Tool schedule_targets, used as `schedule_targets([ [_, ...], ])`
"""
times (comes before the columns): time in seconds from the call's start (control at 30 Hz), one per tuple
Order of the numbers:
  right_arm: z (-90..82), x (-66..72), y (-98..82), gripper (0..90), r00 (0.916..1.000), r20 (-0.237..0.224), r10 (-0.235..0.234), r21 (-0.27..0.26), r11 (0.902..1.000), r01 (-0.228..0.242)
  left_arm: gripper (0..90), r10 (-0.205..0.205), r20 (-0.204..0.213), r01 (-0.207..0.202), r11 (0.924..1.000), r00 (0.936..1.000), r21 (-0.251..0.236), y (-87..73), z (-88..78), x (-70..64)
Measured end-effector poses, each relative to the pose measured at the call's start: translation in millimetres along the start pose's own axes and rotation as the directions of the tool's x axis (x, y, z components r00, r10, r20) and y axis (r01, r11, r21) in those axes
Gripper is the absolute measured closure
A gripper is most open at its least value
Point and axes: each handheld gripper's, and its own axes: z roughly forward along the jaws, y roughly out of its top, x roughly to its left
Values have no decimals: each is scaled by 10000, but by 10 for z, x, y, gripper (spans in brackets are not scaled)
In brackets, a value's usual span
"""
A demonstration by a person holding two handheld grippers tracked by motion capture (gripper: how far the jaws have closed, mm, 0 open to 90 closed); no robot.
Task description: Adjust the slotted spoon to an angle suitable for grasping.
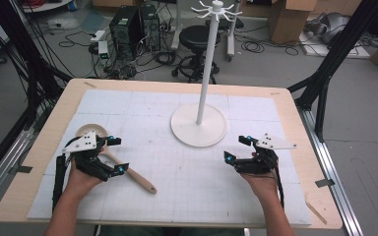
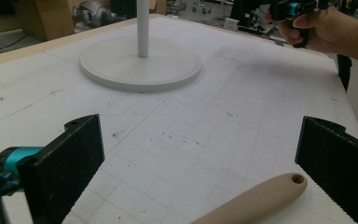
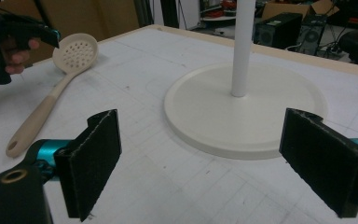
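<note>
My left claw (image 1: 112, 155) hangs released over the skimmer's handle (image 1: 133, 175), straddling it for pickup; right claw (image 1: 238, 149) released, waiting by the stand (image 1: 199, 125).

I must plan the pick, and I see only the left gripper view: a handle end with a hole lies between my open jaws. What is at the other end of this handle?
Observer: A round perforated bowl; it is a slotted spoon, seen whole in the right gripper view.
Operator: Does my left gripper touch it?
Observer: In the high view the left gripper is over the spoon's middle with its jaws open on either side of the handle; contact I cannot tell.
Operator: How tall is the white stand?
Observer: The stand has a tall pole with a ring of hooks at its top, seen in the high view.
Operator: And the right gripper?
Observer: The right gripper is open, with nothing between its jaws.
</note>
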Motion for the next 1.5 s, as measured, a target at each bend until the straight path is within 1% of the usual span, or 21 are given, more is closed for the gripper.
schedule_targets([
  [0.17,5,-17,-16,110,10000,10,-94,45,9999,94,16,-65,-40,65,10000,10000,36,-5,-10,16],
  [0.2,-2,-8,-23,110,10000,-27,3,121,9999,-3,17,16,-3,-16,10000,10000,93,-1,-20,11],
  [0.53,-6,0,-34,111,9998,161,-146,264,9996,142,18,315,283,-327,9986,9991,415,13,-20,-45],
  [0.6,-2,-9,-36,111,9998,175,-129,243,9996,125,122,410,689,-439,9982,9968,416,11,-24,-49],
  [0.67,-2,-19,-40,111,9997,185,-135,221,9997,131,272,548,1276,-614,9970,9903,481,10,-21,-63],
  [0.77,4,-33,-46,111,9998,179,-88,202,9998,84,416,649,1767,-801,9935,9821,805,-3,16,-98],
  [0.83,12,-36,-51,111,9998,169,-52,245,9997,48,507,691,2066,-950,9885,9760,1180,-20,54,-119],
  [0.97,18,-32,-53,112,9998,177,-110,298,9995,104,666,790,2624,-1341,9707,9617,1995,-63,144,-162],
  [1.0,18,-32,-53,112,9998,177,-110,298,9995,104,701,790,2624,-1341,9707,9617,1995,-63,144,-162],
  [1.03,16,-32,-53,112,9998,183,-113,303,9995,107,735,815,2817,-1508,9605,9560,2340,-82,184,-184],
  [1.07,15,-33,-53,112,9998,186,-119,305,9995,113,771,815,2817,-1508,9605,9560,2340,-82,184,-184],
  [1.13,16,-33,-54,112,9997,194,-124,313,9994,118,826,898,3209,-1797,9479,9428,2629,-96,209,-211],
  [1.17,20,-33,-55,112,9997,190,-150,311,9994,144,853,898,3209,-1797,9479,9428,2629,-96,209,-211],
  [1.2,22,-26,-56,112,9998,177,-105,384,9992,98,862,868,3331,-1834,9450,9389,2707,-105,214,-224],
  [1.23,29,-26,-59,112,9997,181,-137,402,9991,129,875,868,3331,-1834,9450,9389,2707,-105,214,-224],
  [1.27,37,-22,-61,112,9997,204,-164,449,9989,155,881,914,3378,-1928,9404,9368,2803,-107,215,-223],
  [1.33,50,-14,-64,113,9995,170,-271,542,9982,262,884,849,3288,-1924,9310,9406,3101,-134,235,-225],
  [1.4,60,-9,-64,112,9993,158,-334,587,9978,324,884,921,3244,-2049,9203,9414,3333,-151,268,-221],
  [1.43,62,-10,-65,112,9992,153,-374,596,9976,365,884,921,3244,-2049,9203,9414,3333,-151,268,-221],
  [1.47,64,-12,-65,113,9992,164,-377,604,9975,367,884,969,3266,-2185,9071,9402,3598,-174,314,-227],
  [1.5,64,-12,-66,113,9992,167,-350,601,9976,340,883,1007,3223,-2245,8997,9412,3742,-189,342,-235],
])
